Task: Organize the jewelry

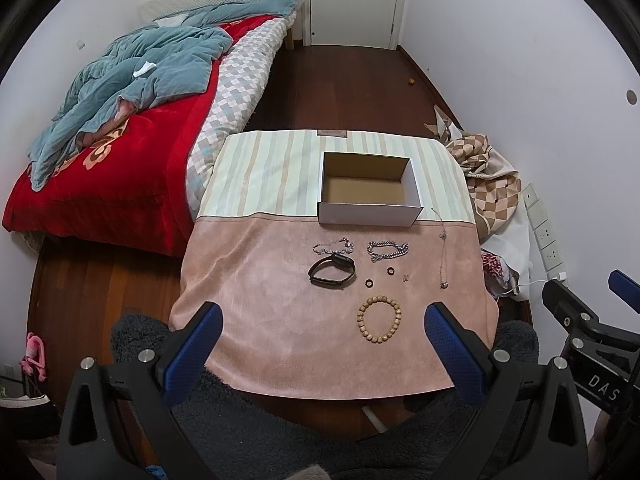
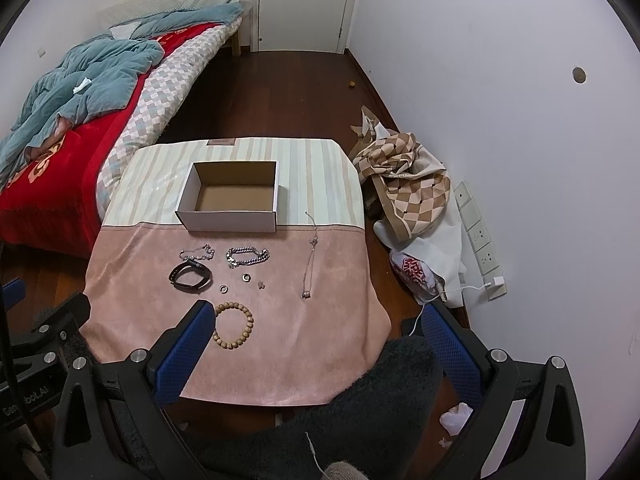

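Note:
An empty white cardboard box (image 1: pixel 370 212) (image 2: pixel 228 218) stands on the cloth-covered table (image 1: pixel 280 340) (image 2: pixel 300 340). In front of it lie a thin silver bracelet (image 1: pixel 334 247) (image 2: pixel 197 255), a chunky silver chain (image 1: pixel 388 251) (image 2: pixel 248 258), a black wristband (image 1: pixel 331 271) (image 2: pixel 190 275), two small rings (image 1: pixel 369 282) (image 1: pixel 390 270), a tiny pendant (image 1: pixel 407 278), a long necklace (image 1: pixel 442 248) (image 2: pixel 310 256) and a wooden bead bracelet (image 1: pixel 380 320) (image 2: pixel 235 326). My left gripper (image 1: pixel 324 344) and right gripper (image 2: pixel 320 344) are open and empty, above the table's near edge.
A bed with a red blanket (image 1: pixel 120 160) and teal quilt stands left of the table. Checked cloth and bags (image 2: pixel 408 184) lie on the floor to the right by the wall with sockets (image 2: pixel 480 240). A dark fuzzy garment (image 2: pixel 360 420) is below the grippers. A door (image 1: pixel 356 0) is at the back.

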The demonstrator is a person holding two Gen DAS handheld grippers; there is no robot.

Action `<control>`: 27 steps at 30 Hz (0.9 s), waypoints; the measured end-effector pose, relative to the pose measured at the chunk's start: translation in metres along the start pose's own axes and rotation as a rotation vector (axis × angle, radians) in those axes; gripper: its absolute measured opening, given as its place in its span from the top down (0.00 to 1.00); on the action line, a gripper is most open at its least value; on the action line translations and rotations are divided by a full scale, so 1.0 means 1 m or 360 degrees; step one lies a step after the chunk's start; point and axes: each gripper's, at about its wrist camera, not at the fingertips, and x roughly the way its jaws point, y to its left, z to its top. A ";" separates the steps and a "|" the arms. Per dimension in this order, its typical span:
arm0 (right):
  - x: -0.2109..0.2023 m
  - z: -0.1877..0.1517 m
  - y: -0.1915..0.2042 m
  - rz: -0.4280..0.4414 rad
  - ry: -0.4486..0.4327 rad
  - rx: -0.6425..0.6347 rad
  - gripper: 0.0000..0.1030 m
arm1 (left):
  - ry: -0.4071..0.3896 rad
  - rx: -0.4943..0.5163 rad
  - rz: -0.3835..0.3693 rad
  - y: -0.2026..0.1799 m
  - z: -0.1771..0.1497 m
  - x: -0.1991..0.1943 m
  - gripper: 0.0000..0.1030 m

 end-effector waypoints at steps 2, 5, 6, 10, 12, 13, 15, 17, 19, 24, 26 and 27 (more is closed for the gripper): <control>0.001 0.000 0.000 0.0000 0.0006 -0.0002 0.00 | 0.0001 0.0000 0.0001 0.000 0.000 0.000 0.00; 0.001 0.000 -0.001 -0.0003 0.0009 -0.0004 0.00 | 0.0003 -0.0005 0.0000 -0.001 0.002 -0.001 0.00; 0.000 0.000 -0.002 -0.0003 0.0009 -0.0004 0.00 | 0.0001 -0.0004 0.0000 -0.001 0.001 -0.001 0.00; 0.001 0.000 -0.001 -0.0001 0.0006 -0.0012 0.00 | 0.0000 -0.0013 -0.0004 -0.002 0.003 -0.002 0.00; 0.001 0.000 -0.001 -0.0001 0.0005 -0.0013 0.00 | -0.0002 -0.0018 -0.0007 0.000 0.002 -0.003 0.00; 0.001 0.000 -0.001 -0.0002 0.0004 -0.0013 0.00 | -0.0004 -0.0020 -0.0009 0.000 0.002 -0.003 0.00; 0.000 0.000 -0.001 -0.0003 -0.0001 -0.0015 0.00 | -0.0004 -0.0020 -0.0010 0.001 0.001 -0.003 0.00; -0.001 -0.001 0.000 -0.0004 -0.0005 -0.0017 0.00 | -0.0005 -0.0020 -0.0012 0.002 0.001 -0.003 0.00; -0.002 -0.001 0.001 -0.0003 -0.0004 -0.0016 0.00 | -0.0003 -0.0018 -0.0015 0.003 0.000 -0.003 0.00; 0.001 -0.001 0.002 -0.0004 -0.0009 -0.0005 0.00 | -0.0014 -0.0040 0.0004 0.007 -0.001 0.007 0.00; 0.009 0.000 0.003 -0.0002 -0.0006 0.0007 0.00 | -0.0029 -0.0060 0.0061 0.011 0.001 0.023 0.00; 0.017 0.001 0.003 -0.0002 0.0001 0.0011 0.00 | -0.0032 -0.0067 0.0091 0.014 0.002 0.033 0.00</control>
